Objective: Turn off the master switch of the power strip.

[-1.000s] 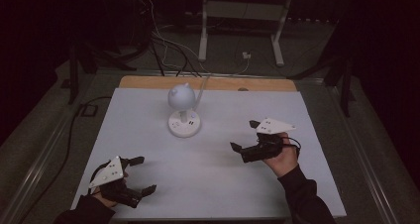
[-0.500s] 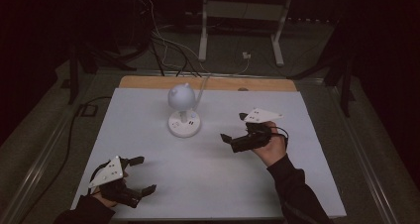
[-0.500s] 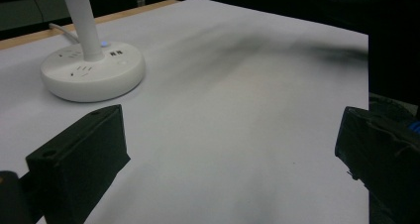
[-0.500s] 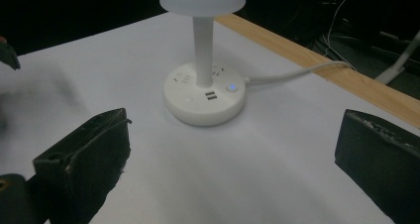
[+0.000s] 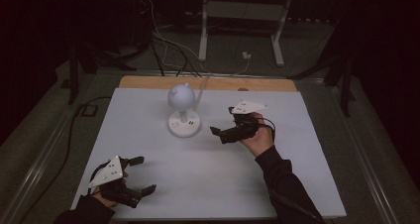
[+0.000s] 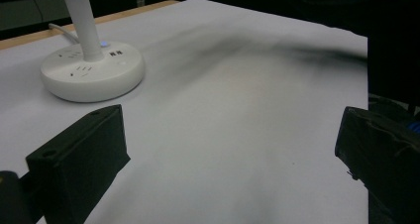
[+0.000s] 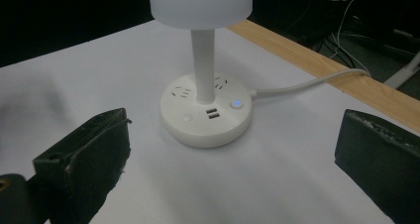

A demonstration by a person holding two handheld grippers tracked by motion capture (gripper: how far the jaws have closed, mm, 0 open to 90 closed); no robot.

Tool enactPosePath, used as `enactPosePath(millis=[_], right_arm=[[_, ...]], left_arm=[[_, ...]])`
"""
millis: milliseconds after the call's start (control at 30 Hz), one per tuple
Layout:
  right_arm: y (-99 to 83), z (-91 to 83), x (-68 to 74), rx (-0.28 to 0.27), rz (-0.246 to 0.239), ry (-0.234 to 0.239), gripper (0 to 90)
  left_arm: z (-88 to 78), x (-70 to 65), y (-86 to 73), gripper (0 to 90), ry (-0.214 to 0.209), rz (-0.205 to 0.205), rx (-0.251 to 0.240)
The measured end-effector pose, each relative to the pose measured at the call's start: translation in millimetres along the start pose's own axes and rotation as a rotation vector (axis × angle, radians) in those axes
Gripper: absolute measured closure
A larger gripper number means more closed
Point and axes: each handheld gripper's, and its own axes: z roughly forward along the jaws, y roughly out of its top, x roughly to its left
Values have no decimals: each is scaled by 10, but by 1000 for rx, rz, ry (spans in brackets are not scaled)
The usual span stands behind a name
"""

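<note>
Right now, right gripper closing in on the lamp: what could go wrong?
1. The lamp is top-heavy, with a thin stem; a sideways nudge from the open right gripper could tip it.
2. Its cord trails off the table edge; dragging the base could snag it.

My left tool (image 5: pixel 137 177) and right tool (image 5: pixel 222 133) are black, each topped by a pale three-cornered plate; my sleeves (image 5: pixel 282 184) are dark.

Both tongs gape empty, the left tongs (image 5: pixel 140 174) low, the right tongs (image 5: pixel 224 123) seemingly raised mid-table.
</note>
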Motion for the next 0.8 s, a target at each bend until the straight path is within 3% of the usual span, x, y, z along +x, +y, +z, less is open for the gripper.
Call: enactPosePath(millis=[800], right_arm=[[26,551,-136,25,3,5,2]], left_arm=[[-5,5,-2,3,-3,-3,-4]])
